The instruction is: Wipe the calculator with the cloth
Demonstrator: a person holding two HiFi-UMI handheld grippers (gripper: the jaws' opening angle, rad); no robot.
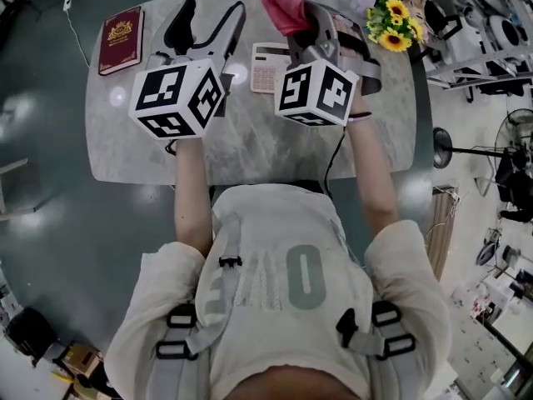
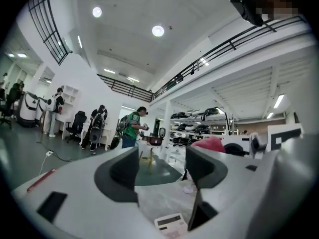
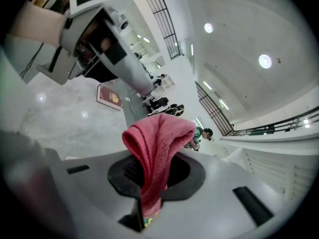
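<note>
Looks like the approach before any wiping. Grips the pink cloth (image 3: pixel 157 138) in the clamped right gripper (image 3: pixel 154 172), raised just right of the calculator (image 1: pixel 268 67). Holds the left gripper (image 2: pixel 167 171) parted and empty, just left of it. Next, likely: lower the cloth onto the keys, bracing the calculator with the left. Finds the calculator flat on a pale marble table (image 1: pixel 250 152), red book (image 1: pixel 122 38) well to its left, sunflowers (image 1: pixel 390 19) to its right. Around, a bright workshop hall with people.

Calculator (image 1: pixel 268 67): white with pale keys, lying flat and face up on the grey marble table (image 1: pixel 250 157), display toward the far edge.

Cloth (image 3: pixel 157 148): red-pink, bunched and folded, clamped between the right gripper (image 3: pixel 152 178) jaws, clear of the calculator.
</note>
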